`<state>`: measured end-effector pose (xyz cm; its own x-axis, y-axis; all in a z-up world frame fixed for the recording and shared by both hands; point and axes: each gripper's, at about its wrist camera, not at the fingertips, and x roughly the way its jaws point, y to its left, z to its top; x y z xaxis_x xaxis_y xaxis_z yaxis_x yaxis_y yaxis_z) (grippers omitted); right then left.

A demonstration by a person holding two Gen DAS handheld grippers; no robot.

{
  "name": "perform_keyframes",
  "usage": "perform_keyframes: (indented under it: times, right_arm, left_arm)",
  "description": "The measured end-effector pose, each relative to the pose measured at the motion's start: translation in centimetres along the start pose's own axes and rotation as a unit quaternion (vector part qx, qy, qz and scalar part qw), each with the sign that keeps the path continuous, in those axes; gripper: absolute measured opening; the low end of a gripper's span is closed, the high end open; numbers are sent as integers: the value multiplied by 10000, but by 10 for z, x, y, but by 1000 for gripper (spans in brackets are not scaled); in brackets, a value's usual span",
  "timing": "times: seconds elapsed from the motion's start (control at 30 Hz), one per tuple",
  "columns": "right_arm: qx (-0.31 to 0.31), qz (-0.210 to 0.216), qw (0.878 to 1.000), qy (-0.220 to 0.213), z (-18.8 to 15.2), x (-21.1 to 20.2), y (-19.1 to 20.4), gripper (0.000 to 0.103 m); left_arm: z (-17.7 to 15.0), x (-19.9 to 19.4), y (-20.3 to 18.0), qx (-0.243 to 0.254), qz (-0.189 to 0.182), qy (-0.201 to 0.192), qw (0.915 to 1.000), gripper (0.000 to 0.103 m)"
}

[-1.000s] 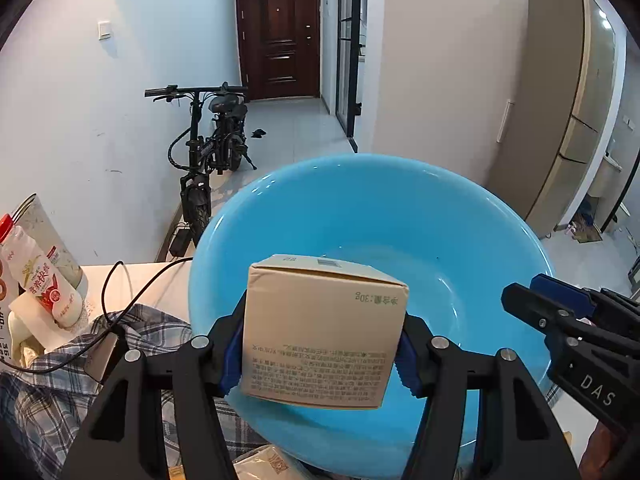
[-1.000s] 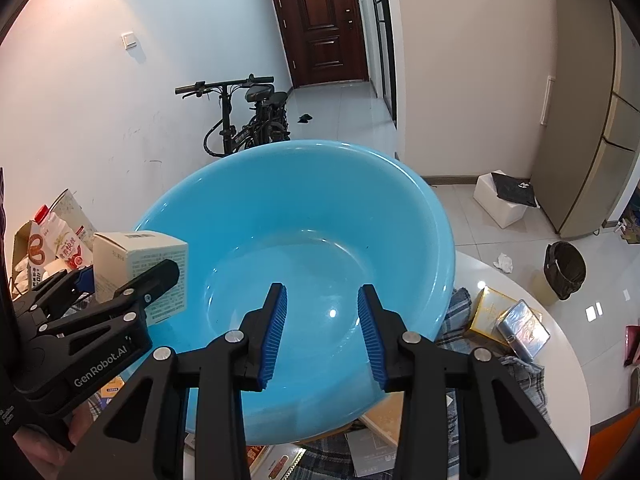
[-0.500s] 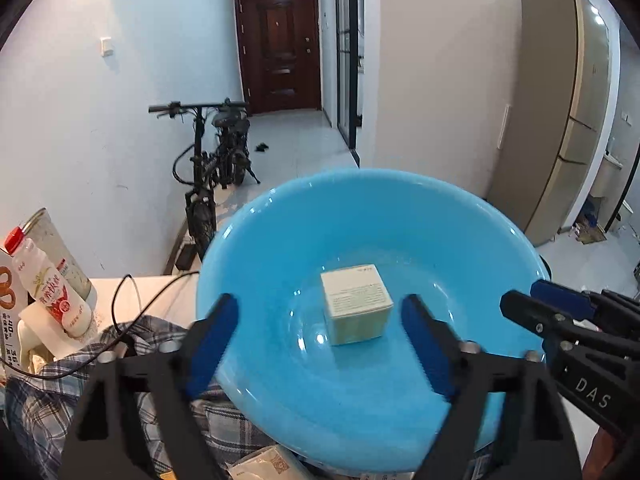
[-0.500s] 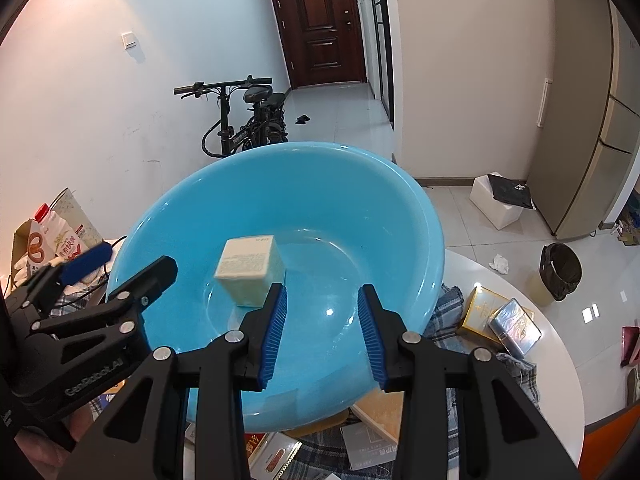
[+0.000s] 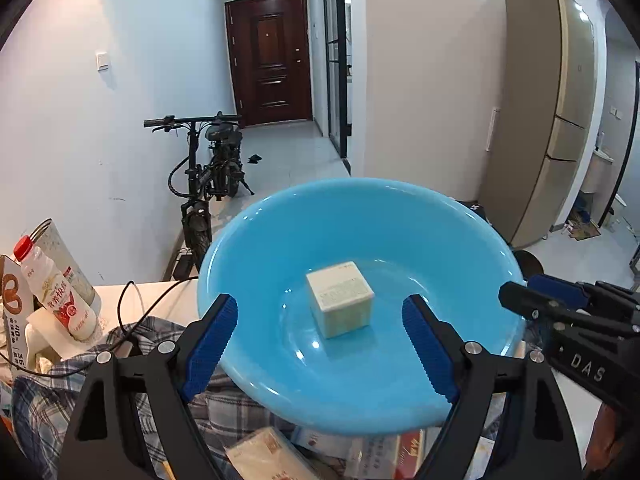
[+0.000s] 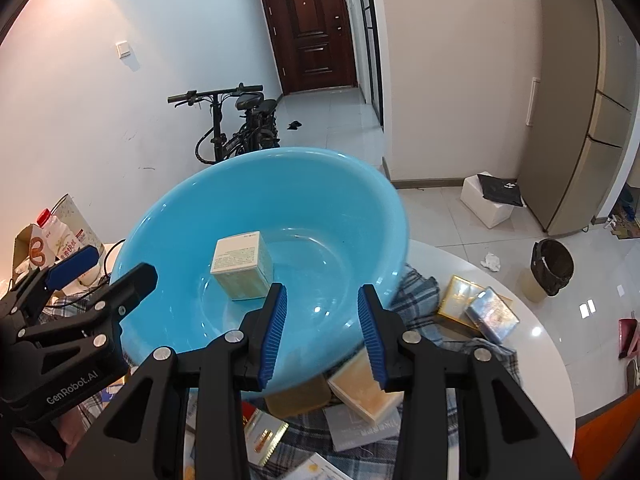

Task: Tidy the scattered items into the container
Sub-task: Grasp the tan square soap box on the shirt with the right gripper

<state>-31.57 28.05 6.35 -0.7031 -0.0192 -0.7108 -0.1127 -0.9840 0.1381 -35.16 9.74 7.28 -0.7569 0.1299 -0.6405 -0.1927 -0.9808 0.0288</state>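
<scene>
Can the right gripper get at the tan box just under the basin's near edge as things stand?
Probably yes. The right gripper is open and holds nothing, and the tan box lies right below its fingertips, its near end exposed. The blue basin overhangs the box's far end, so it should come in from the near side.

The left gripper (image 5: 322, 350) has just been opening; its fingers (image 5: 210, 344) stand wide with nothing between them. The right gripper (image 6: 322, 334) tilts downward, its fingers (image 6: 274, 332) narrowly parted and empty.
</scene>
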Motion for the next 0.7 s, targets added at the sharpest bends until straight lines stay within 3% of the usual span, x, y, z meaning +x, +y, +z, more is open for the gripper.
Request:
perform_keyframes:
  times: [0.17,0.23,0.3,0.57,0.7]
  right_arm:
    - [145,-125,9998,-33,-6,-7,-15,41]
    - [199,-173,9996,-27,-11,-9,-20,51]
    - [190,-245,9995,-35,-18,-9,-24,55]
    - [199,-337,9991,186,-40,2,-39,59]
    - [25,-383,9989,269,-48,9,-36,68]
  left_arm:
    - [-8,-5,-6,16,16,10,10000,87]
    - [-11,-7,-8,12,-9,23,10000,87]
    - [-15,-10,-9,2,-32,8,10000,87]
    - [-30,-15,-15,62,-23,41,10000,87]
    - [-35,-17,-17,83,-26,64,9999,87]
